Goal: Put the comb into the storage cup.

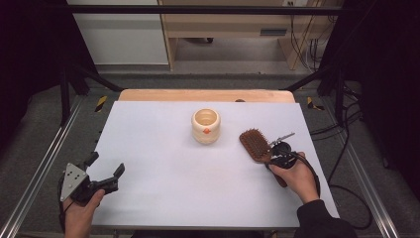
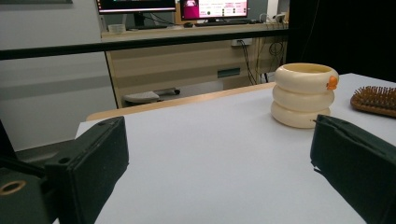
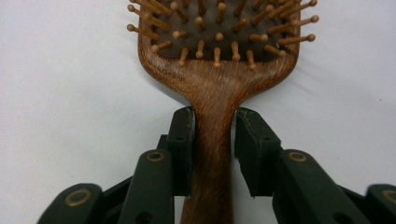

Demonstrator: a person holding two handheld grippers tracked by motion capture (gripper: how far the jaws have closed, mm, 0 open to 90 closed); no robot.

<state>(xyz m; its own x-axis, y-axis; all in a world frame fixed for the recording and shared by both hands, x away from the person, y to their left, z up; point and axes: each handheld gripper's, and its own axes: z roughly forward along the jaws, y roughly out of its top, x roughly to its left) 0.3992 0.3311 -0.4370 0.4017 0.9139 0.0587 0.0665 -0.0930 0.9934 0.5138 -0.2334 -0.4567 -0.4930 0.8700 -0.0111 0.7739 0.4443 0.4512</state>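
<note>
High view: a brown wooden paddle hairbrush point(image 1: 255, 144) lies bristles-up on the right half of the white table point(image 1: 163, 183), its long axis running diagonally from the head, which points up and to the left toward a cream ribbed ceramic cup with a small orange knob point(image 1: 206, 126), down to the handle under the person's right hand. The right gripper point(image 1: 280, 152) sits over that handle; the left gripper point(image 1: 105, 171) rests near the table's left edge, well apart from brush and cup, so the right hand is plainly the nearer one.

Left gripper view: its two black jaws stand wide apart with nothing but bare tabletop between them. The cup point(image 2: 303, 94) stands ahead and to the right, the brush's bristled head point(image 2: 376, 100) just beyond it at the frame's edge.

Right gripper view: the brush handle point(image 3: 212, 154) runs straight up between the jaws, in line with them, the head point(image 3: 219, 32) lying directly ahead. The left pad appears to touch the wood; the right stands just beside it with a sliver of table showing (a grip closing, by the look of it, rather than fully clamped).
</note>
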